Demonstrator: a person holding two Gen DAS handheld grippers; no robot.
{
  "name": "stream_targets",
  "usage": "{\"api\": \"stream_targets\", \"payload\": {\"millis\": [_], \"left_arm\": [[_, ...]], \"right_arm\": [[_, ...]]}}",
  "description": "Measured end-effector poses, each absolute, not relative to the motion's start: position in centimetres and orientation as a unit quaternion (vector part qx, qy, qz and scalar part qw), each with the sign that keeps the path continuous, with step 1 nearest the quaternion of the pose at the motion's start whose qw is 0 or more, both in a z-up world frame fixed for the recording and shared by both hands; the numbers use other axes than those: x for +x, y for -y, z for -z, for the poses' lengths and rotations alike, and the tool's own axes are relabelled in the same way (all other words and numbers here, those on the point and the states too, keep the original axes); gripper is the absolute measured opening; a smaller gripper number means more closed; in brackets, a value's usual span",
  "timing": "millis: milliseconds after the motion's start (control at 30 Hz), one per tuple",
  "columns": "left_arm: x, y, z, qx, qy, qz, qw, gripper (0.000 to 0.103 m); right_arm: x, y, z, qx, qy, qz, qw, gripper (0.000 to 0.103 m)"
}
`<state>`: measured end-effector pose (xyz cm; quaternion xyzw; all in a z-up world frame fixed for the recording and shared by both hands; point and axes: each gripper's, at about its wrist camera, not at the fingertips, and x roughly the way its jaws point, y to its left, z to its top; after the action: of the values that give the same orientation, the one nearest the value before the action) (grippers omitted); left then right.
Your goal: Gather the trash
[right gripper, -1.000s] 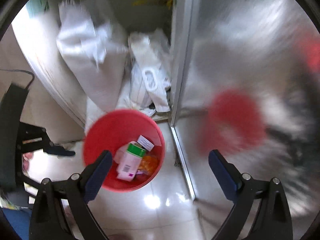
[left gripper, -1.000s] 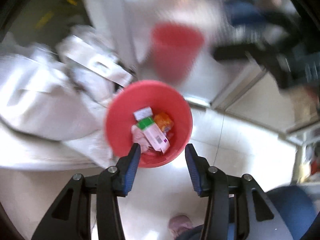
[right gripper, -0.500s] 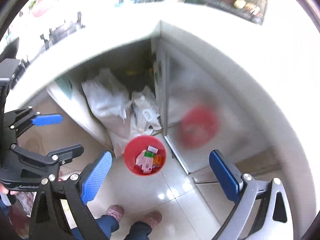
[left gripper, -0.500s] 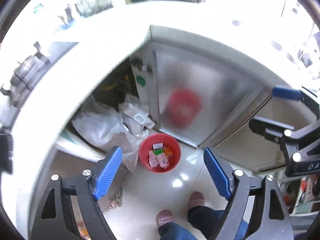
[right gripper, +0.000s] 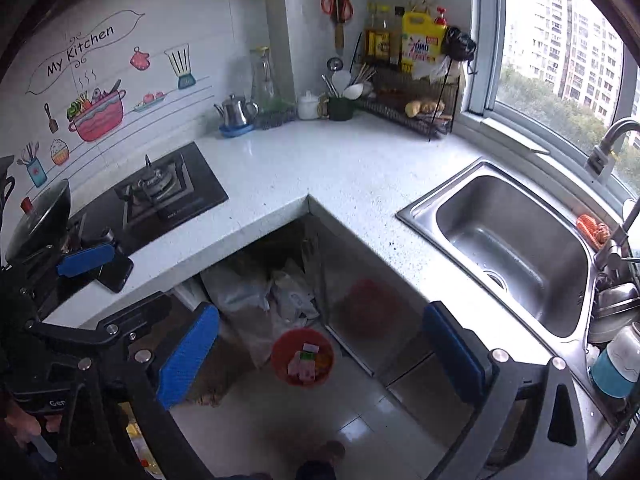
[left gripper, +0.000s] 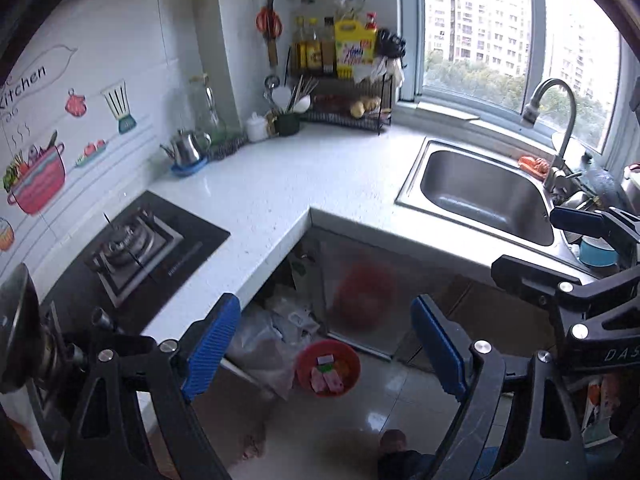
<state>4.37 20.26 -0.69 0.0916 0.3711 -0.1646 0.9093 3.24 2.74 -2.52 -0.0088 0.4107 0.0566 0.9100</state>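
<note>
A red trash bin stands on the tiled floor below the counter corner, with several pieces of trash in it: a pink packet, a green-capped item, an orange wrapper. It also shows in the right wrist view. My left gripper is open and empty, high above the bin. My right gripper is open and empty too, at about the same height. Each gripper shows at the edge of the other's view.
A white L-shaped counter carries a gas hob, a steel sink, a kettle and a bottle rack. White bags fill the open cabinet beside a steel door. A phone lies near the hob.
Both grippers have risen from close over the bin to well above counter height. The left gripper opened wide. The bin and its trash have not moved.
</note>
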Motion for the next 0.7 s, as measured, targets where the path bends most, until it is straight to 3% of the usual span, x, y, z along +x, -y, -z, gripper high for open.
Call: {"api": "stream_targets", "payload": {"millis": [333, 700], "left_arm": [[-1.2, -23.8, -4.5, 0.078, -0.334, 0.217, 0.914, 0.086], [-8.6, -26.2, -5.9, 0.067, -0.319, 0.256, 0.91, 0.087]], "right_arm": [[-2.1, -5.6, -1.8, -0.004, -0.363, -0.003, 0.932, 0.102], [-10.1, -7.8, -3.8, 0.004, -0.349, 0.053, 0.936, 0.102]]}}
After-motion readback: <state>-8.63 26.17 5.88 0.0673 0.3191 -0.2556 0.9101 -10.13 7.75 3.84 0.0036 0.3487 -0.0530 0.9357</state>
